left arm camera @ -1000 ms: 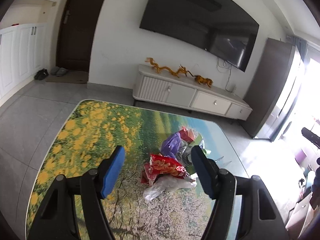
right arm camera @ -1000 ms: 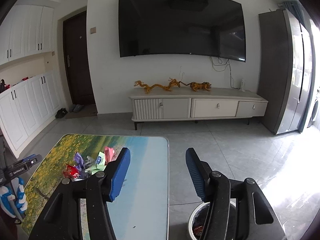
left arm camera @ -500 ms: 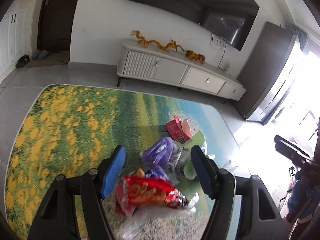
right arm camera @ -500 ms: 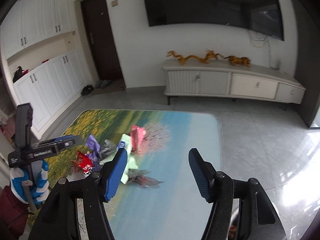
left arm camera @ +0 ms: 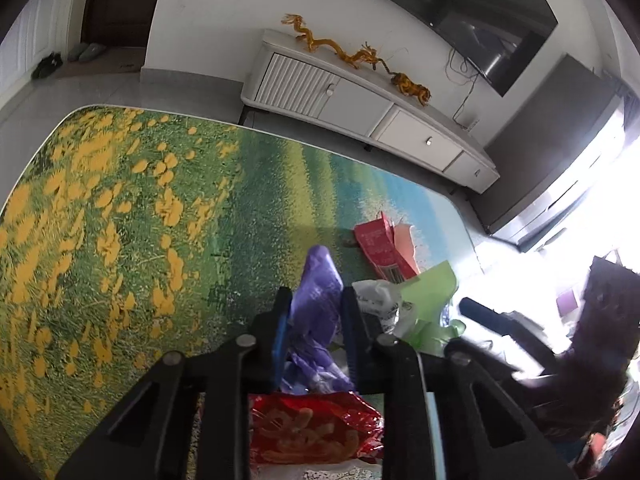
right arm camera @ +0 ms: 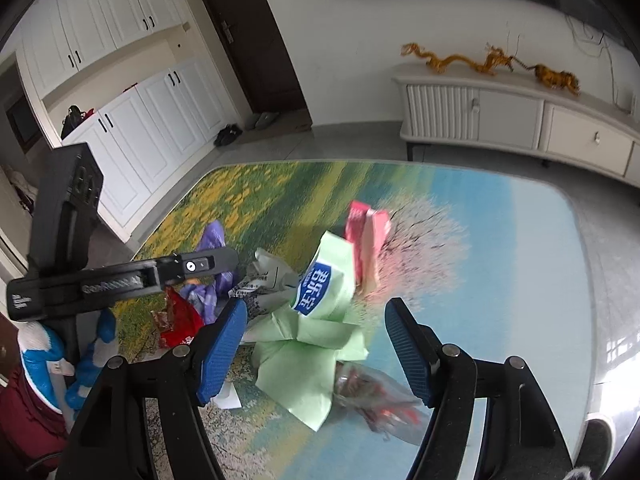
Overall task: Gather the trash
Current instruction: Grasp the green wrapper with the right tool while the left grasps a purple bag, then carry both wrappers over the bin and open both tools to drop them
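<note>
Left tongs clamped on purple wrapper, mid trash pile on the surface. Right tongs wide apart, hovering over green paper bag. Red snack bag beneath left tongs; red carton behind pile.

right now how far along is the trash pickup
Nothing looks cleared yet. In hand: the left hand-held gripper is shut on the crumpled purple plastic wrapper. Left on the table: red snack bag, red carton and pale green paper bag, which the open right hand-held gripper hovers over.
</note>
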`<state>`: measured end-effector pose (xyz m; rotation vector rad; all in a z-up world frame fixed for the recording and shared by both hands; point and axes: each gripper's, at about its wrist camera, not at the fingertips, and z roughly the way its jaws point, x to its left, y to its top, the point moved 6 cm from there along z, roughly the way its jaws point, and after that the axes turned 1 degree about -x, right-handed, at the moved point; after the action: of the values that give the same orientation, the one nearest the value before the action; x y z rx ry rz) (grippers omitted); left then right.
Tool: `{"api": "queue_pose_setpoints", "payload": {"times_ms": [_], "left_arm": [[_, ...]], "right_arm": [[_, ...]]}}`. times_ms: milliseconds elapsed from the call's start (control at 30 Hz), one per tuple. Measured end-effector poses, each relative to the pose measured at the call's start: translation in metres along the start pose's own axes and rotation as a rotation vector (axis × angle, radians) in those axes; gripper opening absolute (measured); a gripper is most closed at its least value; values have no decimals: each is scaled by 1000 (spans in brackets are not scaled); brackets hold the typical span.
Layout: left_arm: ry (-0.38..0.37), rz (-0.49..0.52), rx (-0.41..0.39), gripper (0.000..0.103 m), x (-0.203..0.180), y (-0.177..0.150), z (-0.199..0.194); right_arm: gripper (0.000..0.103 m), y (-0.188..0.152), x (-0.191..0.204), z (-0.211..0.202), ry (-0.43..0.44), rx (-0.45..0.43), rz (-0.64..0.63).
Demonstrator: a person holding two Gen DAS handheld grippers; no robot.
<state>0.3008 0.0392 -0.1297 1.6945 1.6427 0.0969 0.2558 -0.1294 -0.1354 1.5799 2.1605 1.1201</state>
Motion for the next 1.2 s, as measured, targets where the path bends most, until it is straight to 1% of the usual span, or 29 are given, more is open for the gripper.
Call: {"api": "queue_pose_setpoints", "payload": {"times_ms": [33,67,100,133,200,267,333,500,600,800,933,1000,1100,1200], "left_arm": [[-10,-9,-6,19,0,0,-3],[-18,-16,-14,18,1,1,-6],[-26,-21,-25,18,0,2,-10],[-36,-23,-39,18,-1,4,-16],[-47,-25,-65,17,-3,7,-28],[-60,-27,-91,17,-6,11,-41],[-68,-27,-116,16,-10,14,-56],[-92,-29,-172,16,-23,14,-93],[-92,-13,-206,16,-37,13,-116],[-87,39,-273,16,-72,10,-161],[-102,79,-303,16,-105,7,-183],[-111,106,-308,16,-124,4,-188],[-128,147,-300,16,-156,-2,-188],[-151,194,-275,16,-193,-9,-178]], "right_arm": [[69,-1,-1,3,8,8,9],[65,-2,-1,5,19,15,18],[50,-2,-1,6,29,16,23],[40,-2,-1,6,37,13,28],[33,-1,0,-1,55,-9,34],[30,0,1,-9,66,-31,32],[28,1,5,-19,75,-50,29],[28,9,19,-54,105,-112,20],[28,14,27,-87,130,-169,22],[28,20,31,-151,130,-278,15],[28,16,21,-197,103,-351,11],[28,11,13,-215,82,-377,13],[28,-1,-10,-244,49,-415,40],[28,-17,-39,-268,0,-443,78]]}}
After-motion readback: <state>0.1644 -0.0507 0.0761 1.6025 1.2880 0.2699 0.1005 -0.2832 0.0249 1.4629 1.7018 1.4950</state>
